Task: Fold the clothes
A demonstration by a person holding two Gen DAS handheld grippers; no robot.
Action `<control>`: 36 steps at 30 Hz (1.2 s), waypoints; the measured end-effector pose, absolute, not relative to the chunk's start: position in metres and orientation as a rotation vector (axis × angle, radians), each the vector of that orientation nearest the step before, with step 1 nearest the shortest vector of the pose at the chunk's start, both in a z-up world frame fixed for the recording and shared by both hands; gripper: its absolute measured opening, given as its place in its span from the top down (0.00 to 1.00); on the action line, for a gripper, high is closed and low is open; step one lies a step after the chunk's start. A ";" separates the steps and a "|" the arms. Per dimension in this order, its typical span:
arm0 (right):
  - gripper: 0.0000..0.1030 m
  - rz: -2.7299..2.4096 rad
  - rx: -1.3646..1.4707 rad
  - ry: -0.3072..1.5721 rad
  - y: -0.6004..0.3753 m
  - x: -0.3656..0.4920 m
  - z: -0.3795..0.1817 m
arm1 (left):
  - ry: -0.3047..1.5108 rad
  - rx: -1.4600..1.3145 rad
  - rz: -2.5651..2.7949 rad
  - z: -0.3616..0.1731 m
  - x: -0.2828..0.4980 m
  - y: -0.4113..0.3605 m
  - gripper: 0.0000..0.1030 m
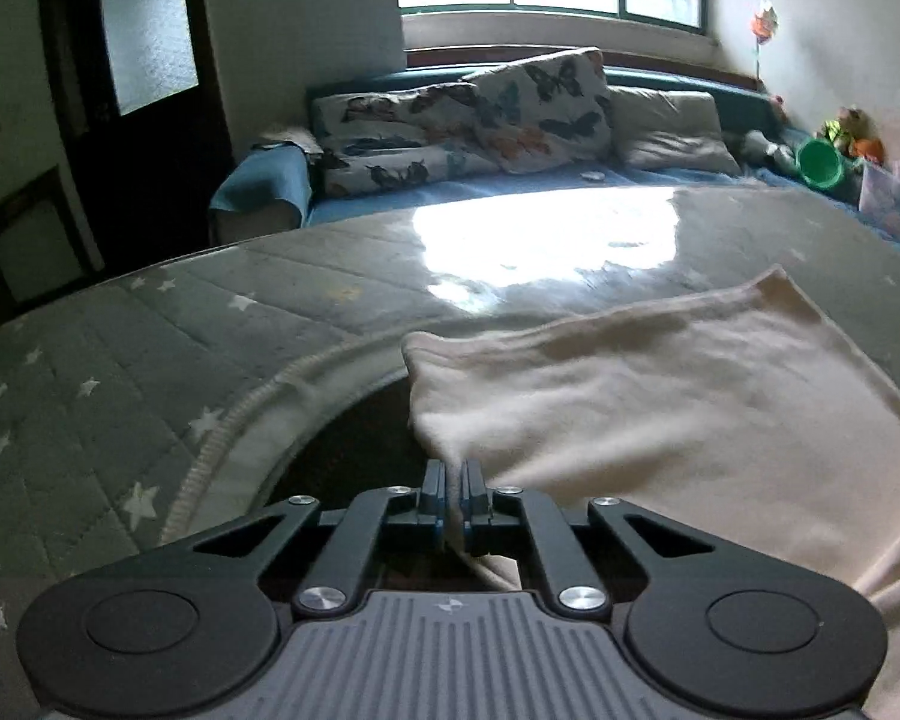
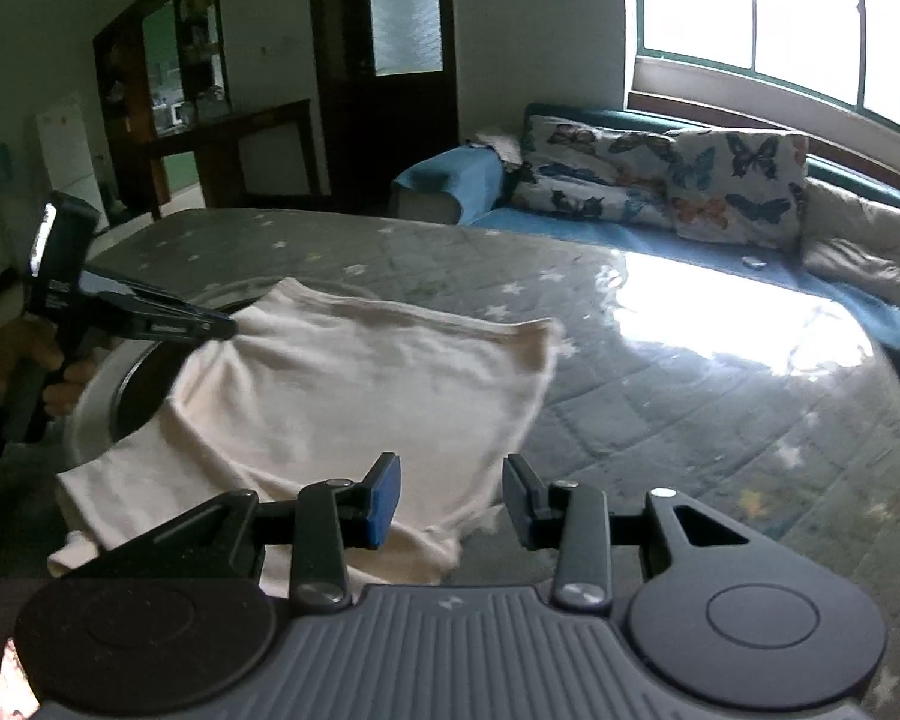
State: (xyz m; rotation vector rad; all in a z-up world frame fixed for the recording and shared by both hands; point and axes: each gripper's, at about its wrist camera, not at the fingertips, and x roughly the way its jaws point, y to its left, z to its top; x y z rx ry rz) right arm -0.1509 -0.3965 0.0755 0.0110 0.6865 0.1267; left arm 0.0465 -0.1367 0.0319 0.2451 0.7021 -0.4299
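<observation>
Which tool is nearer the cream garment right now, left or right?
Left. The left tool is shut on an edge of the cream garment, pinching the fabric. The right tool is open over the garment's near corner, with nothing between its pads.

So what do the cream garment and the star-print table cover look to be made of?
Cream garment: probably soft cotton knit, matte; it drapes and wrinkles limply where the left tongs pinch it. Star-print table cover: quilted fabric by its stitched squares, likely under clear plastic or with a coated finish, since window light glares off it.
</observation>
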 end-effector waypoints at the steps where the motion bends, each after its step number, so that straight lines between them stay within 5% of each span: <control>1: 0.63 0.125 0.008 0.693 -0.396 -0.148 0.076 | 0.694 0.261 -0.429 0.031 0.047 -0.137 0.94; 19: 0.63 0.251 -0.071 0.744 -0.355 -0.164 0.059 | 0.694 0.213 -0.592 0.054 -0.031 -0.114 0.84; 36: 0.63 0.260 -0.176 0.760 -0.337 -0.167 0.046 | 0.592 0.398 -0.625 0.045 -0.078 -0.104 0.87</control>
